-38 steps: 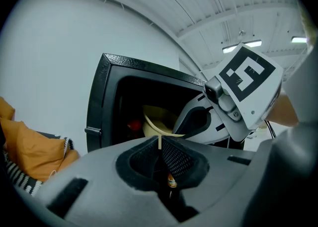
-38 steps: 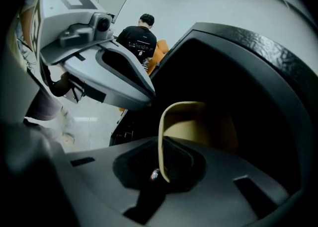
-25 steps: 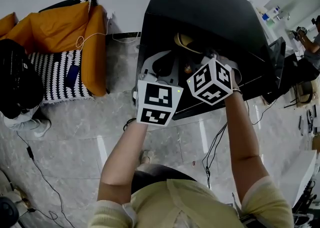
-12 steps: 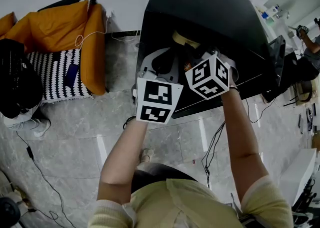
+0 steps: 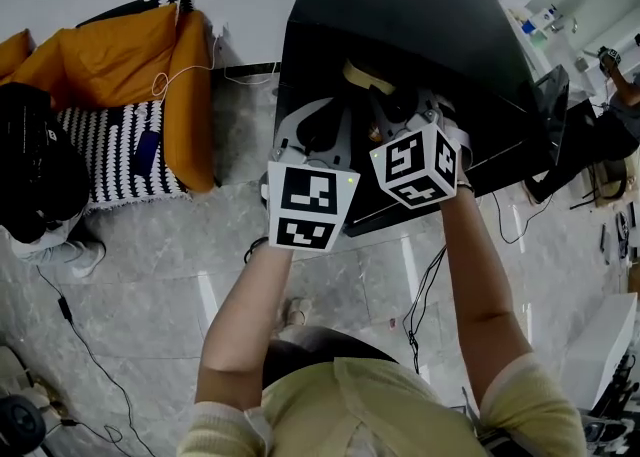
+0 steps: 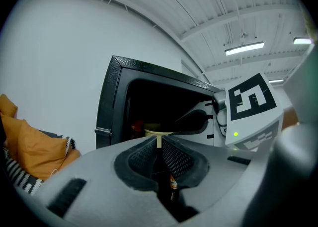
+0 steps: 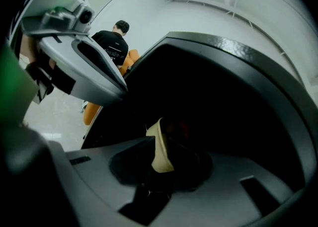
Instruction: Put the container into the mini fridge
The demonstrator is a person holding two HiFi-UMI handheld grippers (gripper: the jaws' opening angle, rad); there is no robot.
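The black mini fridge (image 5: 420, 15) stands open, its dark inside facing me (image 6: 149, 107). A container with a cream lid (image 5: 362, 76) sits at the fridge's mouth. My right gripper (image 5: 395, 100) is shut on its cream rim (image 7: 160, 146), and the rest of the container is lost in the dark. In its own view my left gripper (image 6: 160, 144) has its jaws together with nothing between them; the cream lid (image 6: 158, 131) shows beyond them. In the head view the left gripper (image 5: 335, 115) hangs just left of the container at the fridge's front edge.
An orange cushioned seat (image 5: 120, 55) with a striped cover stands left of the fridge. A person in black (image 5: 35, 165) sits at the far left. Cables (image 5: 430, 285) trail over the tiled floor. A dark panel (image 5: 553, 115) juts out at the fridge's right.
Both grippers have edged forward toward the fridge, and the cream-lidded container has gone slightly deeper into the opening with the right gripper.
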